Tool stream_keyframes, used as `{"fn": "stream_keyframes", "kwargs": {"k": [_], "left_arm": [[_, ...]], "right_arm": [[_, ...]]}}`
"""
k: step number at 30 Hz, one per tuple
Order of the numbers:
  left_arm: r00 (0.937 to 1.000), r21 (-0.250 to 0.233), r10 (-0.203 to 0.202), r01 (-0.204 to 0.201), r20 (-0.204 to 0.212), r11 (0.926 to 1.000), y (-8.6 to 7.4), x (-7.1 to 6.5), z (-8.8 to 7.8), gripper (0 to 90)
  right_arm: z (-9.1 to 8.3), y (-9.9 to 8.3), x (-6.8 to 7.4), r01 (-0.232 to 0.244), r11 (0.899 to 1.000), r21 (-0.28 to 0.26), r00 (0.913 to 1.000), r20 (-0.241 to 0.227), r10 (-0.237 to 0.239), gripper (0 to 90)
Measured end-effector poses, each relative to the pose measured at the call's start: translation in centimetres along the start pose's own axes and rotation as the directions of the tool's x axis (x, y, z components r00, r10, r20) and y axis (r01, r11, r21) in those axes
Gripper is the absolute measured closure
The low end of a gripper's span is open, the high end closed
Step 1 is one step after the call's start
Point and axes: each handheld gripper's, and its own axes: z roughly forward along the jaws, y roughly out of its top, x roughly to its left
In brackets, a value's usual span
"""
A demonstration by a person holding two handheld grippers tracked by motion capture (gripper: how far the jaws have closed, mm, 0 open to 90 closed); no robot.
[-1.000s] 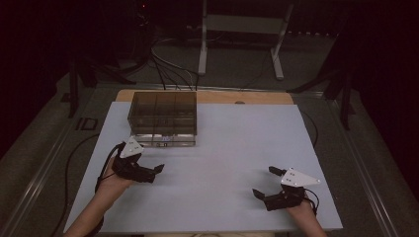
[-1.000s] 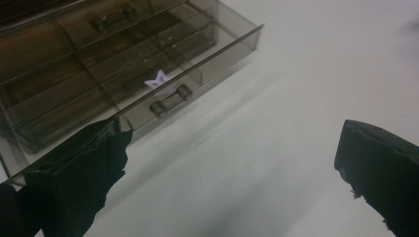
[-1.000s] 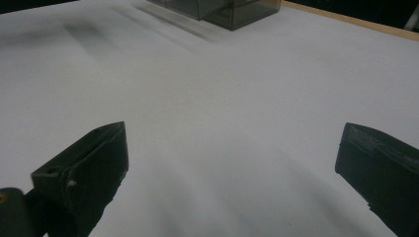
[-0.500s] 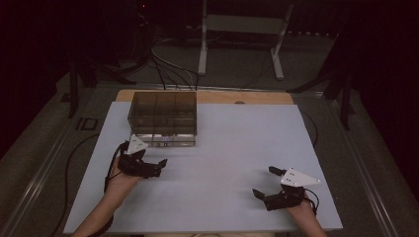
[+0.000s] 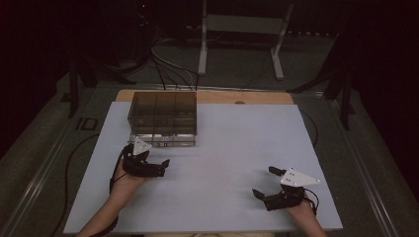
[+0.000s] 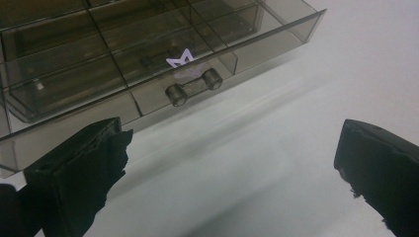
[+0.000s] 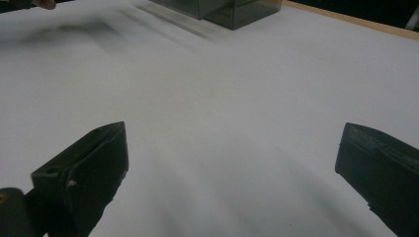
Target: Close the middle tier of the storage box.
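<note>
**Lining up on the drawer handle**

The smoky plastic organiser box (image 5: 163, 118) sits near the tabletop's far-left corner. The left gripper (image 5: 157, 167), jaws wide, faces its drawer handle (image 6: 193, 87); likely best to centre both jaws around that bar before closing. The right gripper (image 5: 267, 183) rests wide near the front-right corner.

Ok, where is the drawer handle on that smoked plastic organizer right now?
In the left gripper view, the drawer handle sits on the front of the organizer, ahead of the open left gripper; from the high view, the organizer stands at the table's far left.
</note>
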Motion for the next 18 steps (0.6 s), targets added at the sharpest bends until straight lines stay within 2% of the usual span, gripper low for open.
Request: {"fn": "stream_keyframes", "kwargs": {"k": [3, 5, 6, 8, 11, 15, 18], "left_arm": [[0.9999, -0.009, -0.011, 0.011, 0.002, 0.9999, -0.02, 0.08, 0.06, 4.1], [0.9998, -0.013, -0.010, 0.010, -0.019, 0.9999, -0.05, 0.07, 0.12, 7.9], [0.9998, -0.015, -0.011, 0.010, -0.015, 0.9998, -0.10, 0.08, 0.14, 11.1], [0.9994, -0.011, -0.004, 0.004, -0.036, 0.9999, -0.19, 0.08, 0.29, 14.8], [0.9992, 0.003, 0.006, -0.006, -0.040, 1.0000, -0.30, 0.19, 0.54, 18.2], [0.9974, 0.008, 0.014, -0.013, -0.071, 0.9999, -0.41, 0.38, 0.79, 30.3], [0.9972, 0.020, 0.015, -0.014, -0.074, 0.9997, -0.50, 0.64, 0.97, 39.4]], "right_arm": [[-0.01, 0.02, 0.03, 0.001, 1.000, -0.001, 1.0000, 0.001, -0.001, 0.1], [-0.03, 0.03, 0.03, 0.001, 1.000, -0.001, 1.0000, 0.001, -0.001, 0.1], [-0.04, 0.03, 0.03, 0.001, 1.000, 0.000, 1.0000, 0.002, -0.001, 0.1], [-0.06, 0.03, 0.02, 0.001, 1.000, -0.001, 1.0000, 0.002, -0.001, 0.1], [-0.07, 0.03, 0.02, 0.002, 1.000, -0.001, 1.0000, 0.002, -0.002, 0.1], [-0.06, 0.04, 0.03, 0.003, 1.000, 0.000, 1.0000, 0.002, -0.003, 0.1], [-0.08, 0.03, 0.02, 0.003, 1.000, 0.000, 1.0000, 0.002, -0.003, 0.1]]}}
